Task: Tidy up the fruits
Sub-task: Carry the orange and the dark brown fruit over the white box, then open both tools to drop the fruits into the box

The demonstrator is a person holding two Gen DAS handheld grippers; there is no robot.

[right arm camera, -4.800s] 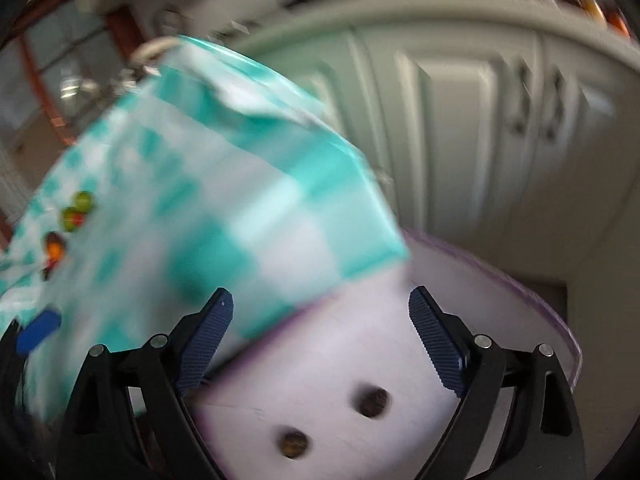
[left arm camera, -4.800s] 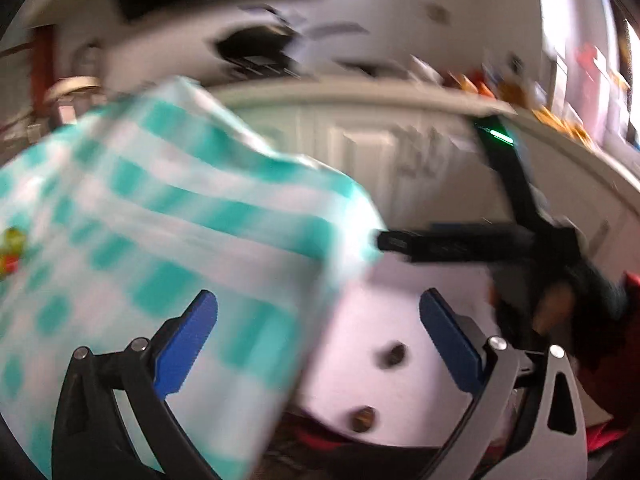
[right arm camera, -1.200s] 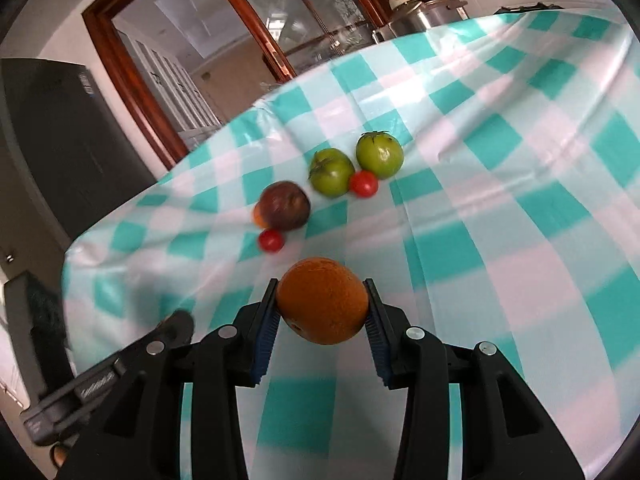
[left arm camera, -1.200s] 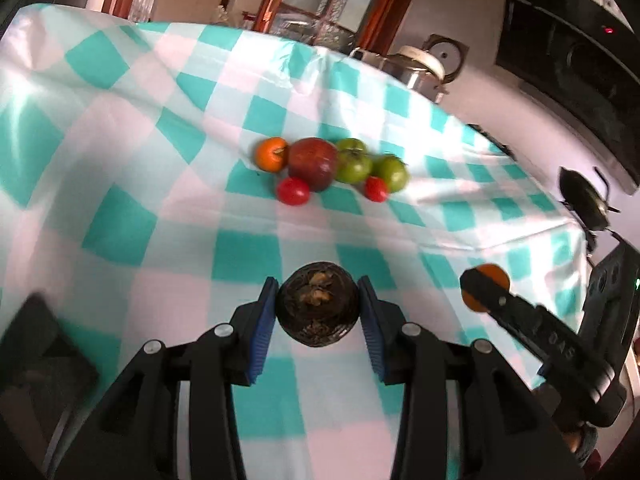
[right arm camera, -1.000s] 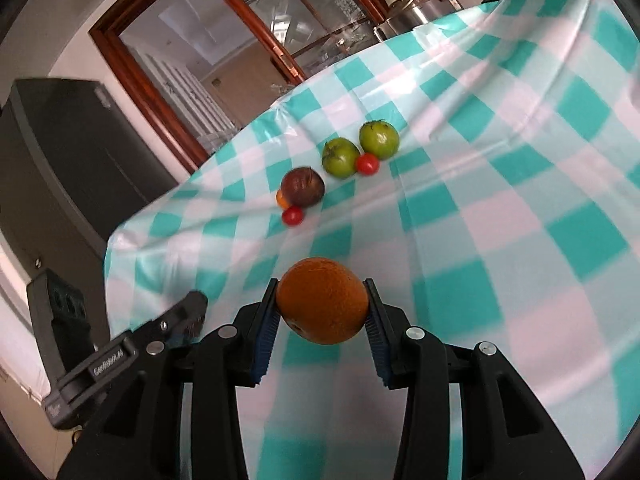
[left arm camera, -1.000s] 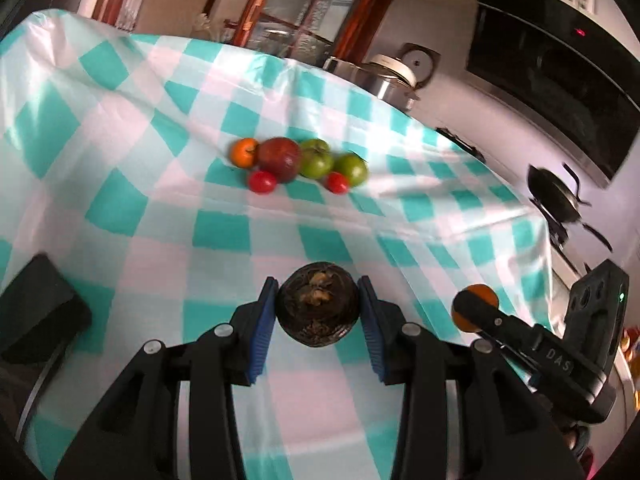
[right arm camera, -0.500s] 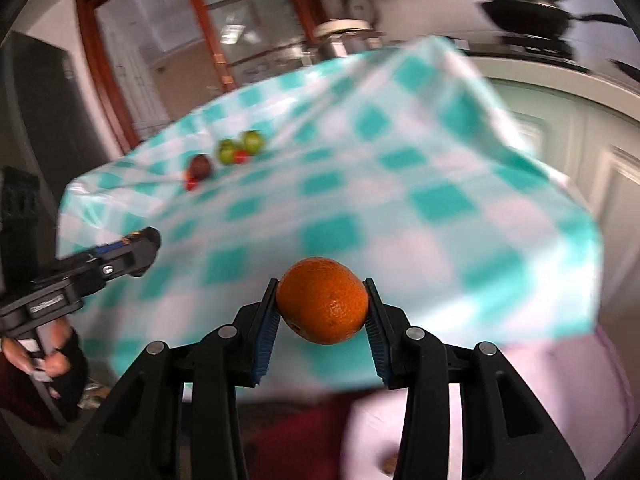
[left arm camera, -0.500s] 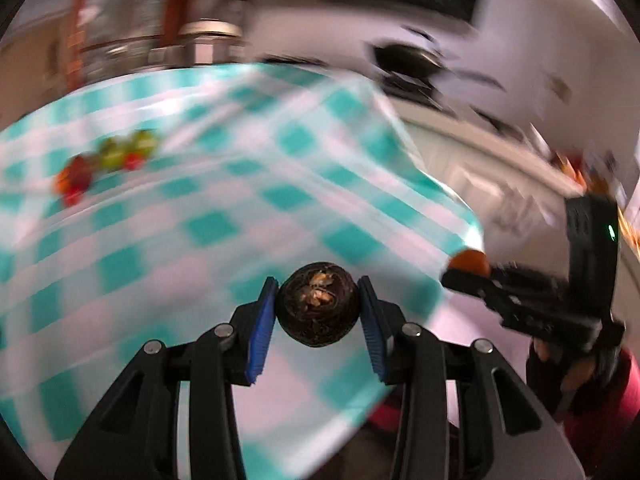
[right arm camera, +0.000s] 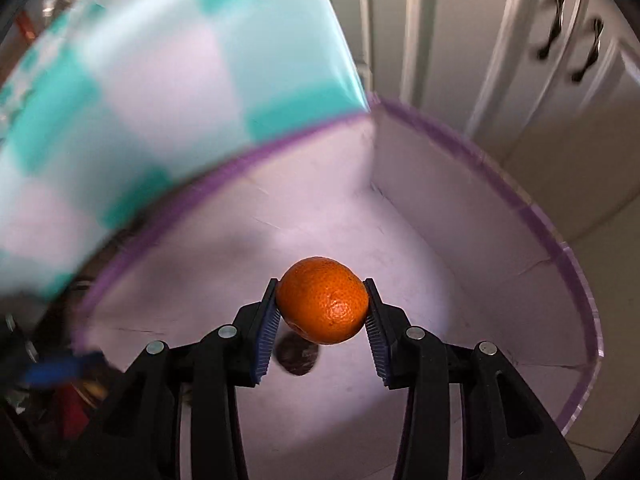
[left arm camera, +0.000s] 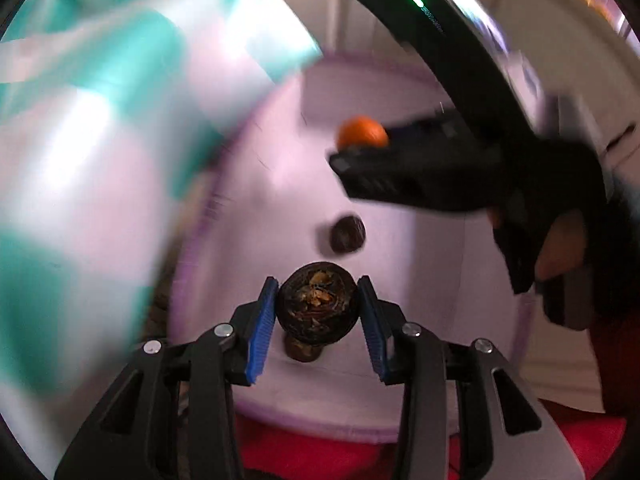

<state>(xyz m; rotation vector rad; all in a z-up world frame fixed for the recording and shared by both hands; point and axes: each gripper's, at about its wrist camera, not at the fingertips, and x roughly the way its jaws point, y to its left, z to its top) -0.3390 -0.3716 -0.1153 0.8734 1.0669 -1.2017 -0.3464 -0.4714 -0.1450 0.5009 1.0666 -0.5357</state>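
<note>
While no writing can be read anywhere, textures show well: at the left a glossy, blurred teal-and-white checked cloth (left arm camera: 100,120) hangs over the near-left rim of a white box (right arm camera: 440,184) with matte walls and a purple edge. The left gripper (left arm camera: 318,314), black with ribbed blue pads, is clamped on a round, dark, rough-skinned fruit (left arm camera: 318,308) held above the box floor; two small dark round things (left arm camera: 347,234) lie on that floor. Further right, the right gripper (right arm camera: 320,312) is clamped on a pebbled, glossy orange (right arm camera: 322,304) over the box's middle. Behind the far-right corner stand pale panelled cabinets (right arm camera: 520,48) with curved dark handles
</note>
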